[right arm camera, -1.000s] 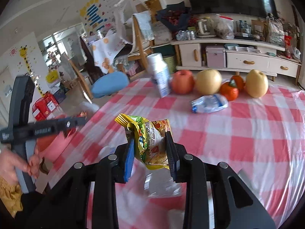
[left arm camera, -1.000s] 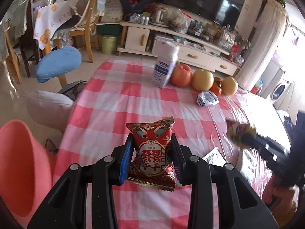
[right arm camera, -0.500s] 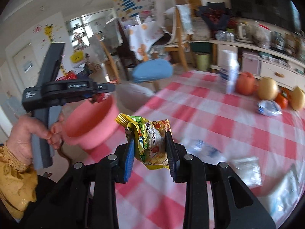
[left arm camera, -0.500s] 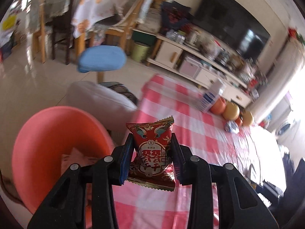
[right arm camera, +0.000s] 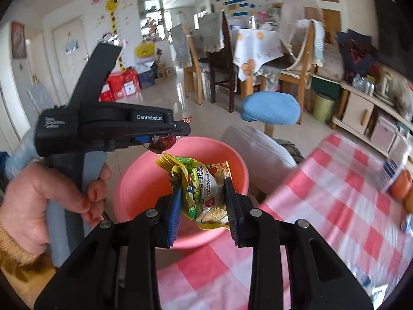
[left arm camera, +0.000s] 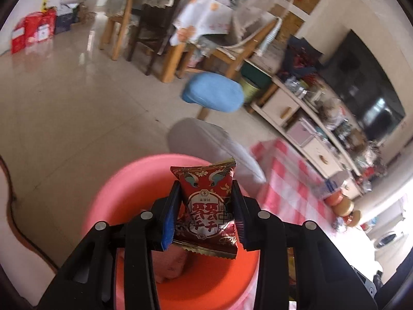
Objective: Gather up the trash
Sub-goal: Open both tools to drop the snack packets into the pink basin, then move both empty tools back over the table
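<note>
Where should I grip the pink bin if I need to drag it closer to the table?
Probably the rim on the table side. The pink bin is an open, round, thin-walled tub, so one finger could go inside and one outside, coming down from above. Both grippers are full now: the left gripper holds the red packet, the right gripper the green wrapper.

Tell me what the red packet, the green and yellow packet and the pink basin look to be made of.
Red packet: glossy printed plastic film, likely foil-lined, with a crimped zigzag top edge.
Green and yellow packet: thin, shiny plastic film, crumpled and creased.
Pink basin: smooth moulded plastic by the look of it, uniform in colour with a rounded rim and a soft sheen.
</note>
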Tool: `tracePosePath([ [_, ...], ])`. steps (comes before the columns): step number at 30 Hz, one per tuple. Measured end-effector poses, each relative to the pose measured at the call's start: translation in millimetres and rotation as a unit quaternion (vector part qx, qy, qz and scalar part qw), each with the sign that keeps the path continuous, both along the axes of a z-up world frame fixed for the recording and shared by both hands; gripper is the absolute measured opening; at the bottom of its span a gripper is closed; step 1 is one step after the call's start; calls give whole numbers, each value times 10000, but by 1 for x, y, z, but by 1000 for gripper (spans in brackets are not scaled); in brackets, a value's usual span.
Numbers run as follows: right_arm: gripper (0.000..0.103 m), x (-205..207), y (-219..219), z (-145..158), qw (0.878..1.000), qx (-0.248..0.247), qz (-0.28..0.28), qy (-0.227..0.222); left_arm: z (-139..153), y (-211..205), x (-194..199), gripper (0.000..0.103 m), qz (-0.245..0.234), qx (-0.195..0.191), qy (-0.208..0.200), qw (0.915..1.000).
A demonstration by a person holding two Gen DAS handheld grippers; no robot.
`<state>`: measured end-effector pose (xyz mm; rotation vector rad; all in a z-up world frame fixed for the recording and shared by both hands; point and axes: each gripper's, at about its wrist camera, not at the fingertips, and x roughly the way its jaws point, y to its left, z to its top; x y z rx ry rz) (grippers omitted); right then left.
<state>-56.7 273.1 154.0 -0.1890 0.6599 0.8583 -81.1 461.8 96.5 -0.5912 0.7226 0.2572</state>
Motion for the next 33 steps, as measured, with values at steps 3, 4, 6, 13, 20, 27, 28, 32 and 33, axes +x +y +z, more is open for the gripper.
tracePosePath([
  [3, 40, 3, 24, -15, 9989, -388, 32, -252, -3, 8, -2, 42, 130, -28, 47, 9999],
  [4, 47, 4, 29, -20, 9984, -491, 3, -293, -5, 10, -1, 45, 163, -15, 89, 9998],
  [6, 56, 5, 29, -27, 9988, -443, -81, -198, -7, 10, 1, 66, 184, 49, 149, 9997],
  [13, 85, -5, -13, -28, 9971, -241, -657, -304, 2, -7, 2, 84, -13, 189, 16, 9998],
  [20, 92, -13, -67, -29, 9928, -215, -1151, -255, 9, -39, 9, 91, -645, -55, -570, 9963],
  [27, 95, -26, -111, -30, 9878, -284, -1499, -296, 20, -76, 17, 96, -1069, -209, -980, 9892],
  [28, 96, -28, -118, -30, 9873, -267, -1537, -310, 21, -84, 19, 96, -1190, -197, -982, 9878],
  [32, 99, -33, -141, -28, 9856, -178, -1657, -297, 24, -108, 24, 96, -1533, -282, -971, 9830],
  [33, 99, -35, -148, -28, 9850, -170, -1695, -277, 25, -117, 26, 96, -1647, -244, -939, 9816],
])
